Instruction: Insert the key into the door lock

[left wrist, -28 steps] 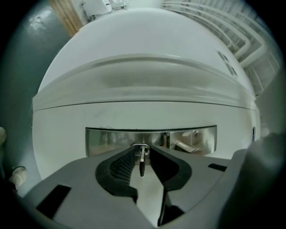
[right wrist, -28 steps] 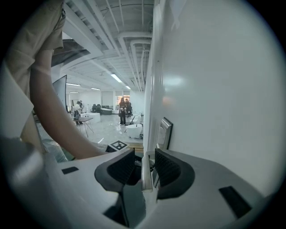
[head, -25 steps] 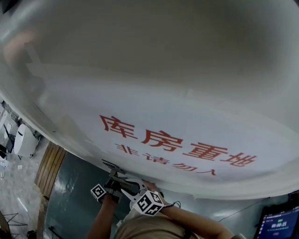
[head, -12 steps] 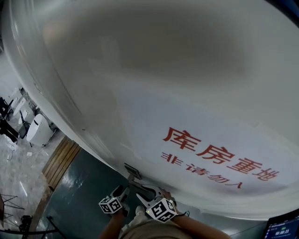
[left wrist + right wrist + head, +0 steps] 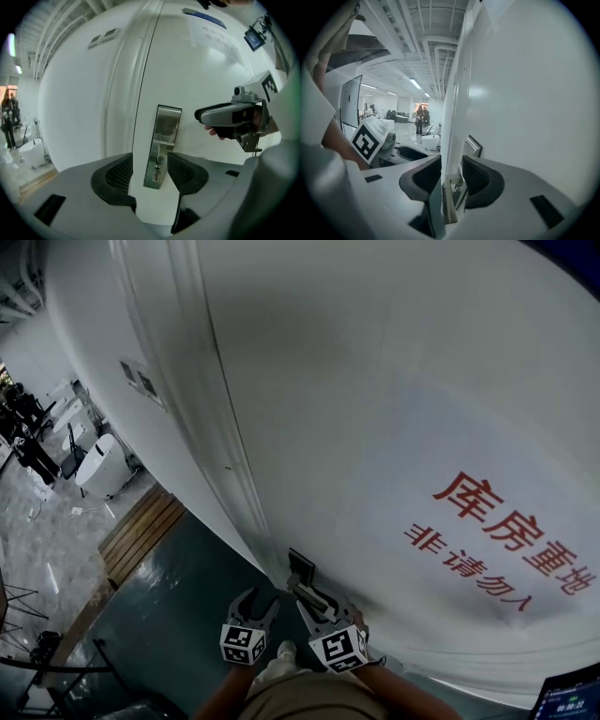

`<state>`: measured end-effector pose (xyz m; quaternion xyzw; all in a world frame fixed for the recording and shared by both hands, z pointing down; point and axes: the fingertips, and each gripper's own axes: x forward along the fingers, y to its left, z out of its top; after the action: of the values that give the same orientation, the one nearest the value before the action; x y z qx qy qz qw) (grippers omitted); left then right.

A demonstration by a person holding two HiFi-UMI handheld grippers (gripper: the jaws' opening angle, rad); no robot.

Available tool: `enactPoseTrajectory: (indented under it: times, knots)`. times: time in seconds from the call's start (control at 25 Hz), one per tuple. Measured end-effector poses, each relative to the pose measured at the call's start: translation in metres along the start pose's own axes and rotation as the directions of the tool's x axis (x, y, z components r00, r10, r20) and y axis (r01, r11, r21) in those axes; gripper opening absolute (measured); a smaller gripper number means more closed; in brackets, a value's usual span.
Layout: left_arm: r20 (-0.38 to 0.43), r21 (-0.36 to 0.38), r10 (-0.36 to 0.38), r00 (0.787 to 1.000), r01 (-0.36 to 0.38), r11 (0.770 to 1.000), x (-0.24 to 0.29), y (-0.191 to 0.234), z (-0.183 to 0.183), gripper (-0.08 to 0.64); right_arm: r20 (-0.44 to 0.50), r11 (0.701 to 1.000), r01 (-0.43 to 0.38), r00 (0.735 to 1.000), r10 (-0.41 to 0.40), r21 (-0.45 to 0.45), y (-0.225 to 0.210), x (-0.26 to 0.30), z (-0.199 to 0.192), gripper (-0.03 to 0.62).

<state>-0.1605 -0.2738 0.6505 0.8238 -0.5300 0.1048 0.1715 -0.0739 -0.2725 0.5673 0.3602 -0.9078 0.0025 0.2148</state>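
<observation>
the left gripper (image 5: pixel 150 164) has its fingers spread wide, having just been opening, with nothing between them. the right gripper (image 5: pixel 451 176) pinches a thin metal piece upright between its pads, the key (image 5: pixel 450 201) as far as it can be made out. straight past the left fingers the door lock (image 5: pixel 157 169) sits low in a silver plate (image 5: pixel 165 126) on the white door (image 5: pixel 394 409), apart from both grippers, and farther along the door run red characters (image 5: pixel 497 512).

Two hand-held grippers (image 5: pixel 150 164) (image 5: pixel 452 171), one door lock (image 5: pixel 162 145)
</observation>
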Motion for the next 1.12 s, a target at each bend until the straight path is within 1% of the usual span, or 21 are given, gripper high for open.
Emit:
enactPoseTrajectory:
  times: [0.08, 0.24, 0.36, 0.44, 0.68, 0.76, 0.88, 1.12]
  knots:
    - [0.023, 0.034, 0.019, 1.0, -0.02, 0.999, -0.008, 0.004, 0.008, 0.247, 0.004, 1.0, 0.008, 1.0, -0.008, 0.0, 0.001, 0.002, 0.002, 0.149]
    - [0.049, 0.028, 0.03, 0.998, -0.031, 0.999, -0.019, 0.013, 0.018, 0.247, 0.003, 1.0, 0.001, 1.0, -0.001, 0.001, 0.007, 0.006, 0.003, 0.149]
    - [0.093, 0.053, 0.05, 0.994, -0.055, 0.997, -0.032, 0.018, 0.03, 0.247, 0.011, 1.0, 0.0, 1.0, 0.0, 0.005, 0.013, 0.008, 0.005, 0.149]
    - [0.116, 0.057, 0.062, 0.991, -0.069, 0.996, -0.043, 0.018, 0.035, 0.247, 0.013, 1.0, -0.007, 1.0, 0.007, 0.007, 0.017, 0.008, 0.005, 0.149]
    - [0.124, 0.03, 0.139, 0.983, -0.144, 0.989, -0.067, 0.024, 0.029, 0.245, 0.017, 0.997, -0.073, 0.997, 0.073, -0.015, 0.035, 0.003, 0.006, 0.149]
    - [0.128, 0.003, 0.169, 0.977, -0.171, 0.985, -0.076, 0.023, 0.028, 0.245, 0.017, 0.994, -0.101, 0.995, 0.102, -0.03, 0.039, 0.0, 0.005, 0.149]
    - [0.135, -0.038, 0.213, 0.968, -0.21, 0.977, -0.095, 0.013, 0.022, 0.245, 0.01, 0.988, -0.144, 0.989, 0.145, -0.059, 0.046, -0.009, 0.0, 0.149]
    - [0.146, -0.083, 0.292, 0.945, -0.282, 0.956, -0.132, -0.008, 0.002, 0.246, 0.021, 0.964, -0.229, 0.972, 0.234, -0.133, 0.066, -0.02, -0.003, 0.149]
